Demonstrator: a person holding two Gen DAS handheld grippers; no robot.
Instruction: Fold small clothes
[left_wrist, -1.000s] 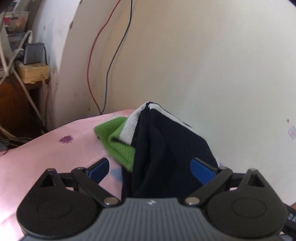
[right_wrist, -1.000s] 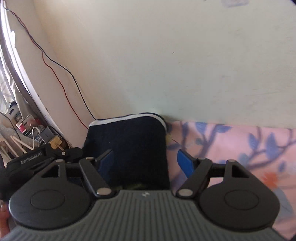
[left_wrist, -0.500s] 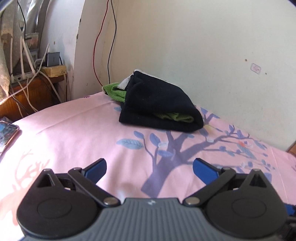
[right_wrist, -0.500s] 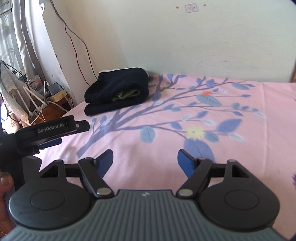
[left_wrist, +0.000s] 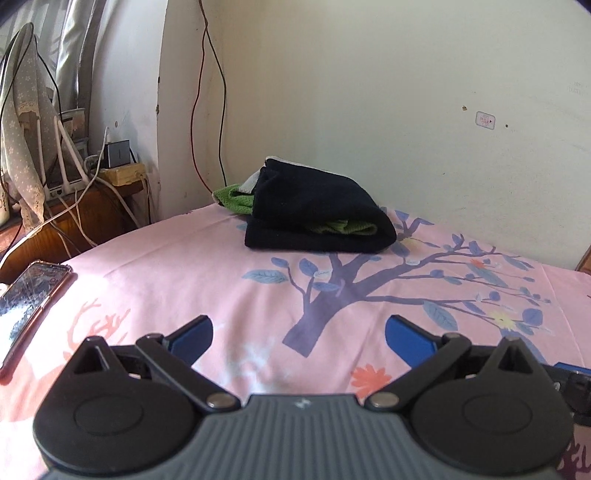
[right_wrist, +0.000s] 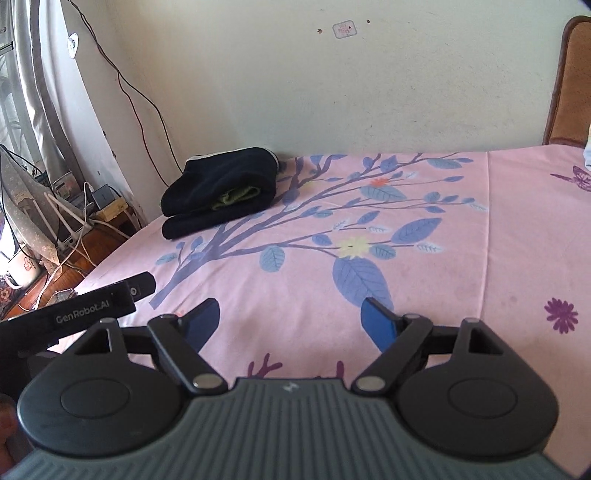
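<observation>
Phone (left_wrist: 31, 299): left bed edge, face up; seen by left camera only.
Left gripper (left_wrist: 297, 332): wide, empty, low over the sheet (left_wrist: 184, 258), well back from the clothes.
Clothes (left_wrist: 317, 214): folded dark bundle, green layer inside, by the wall at the far left corner, likely parked out of the working area.
Right gripper (right_wrist: 290, 319): wide, empty.
Headboard (right_wrist: 572, 81): right camera only.

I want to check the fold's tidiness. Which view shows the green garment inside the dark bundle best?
The left wrist view: the green garment sticks out behind the dark bundle and at its fold. The right wrist view shows only a dim sliver.
</observation>
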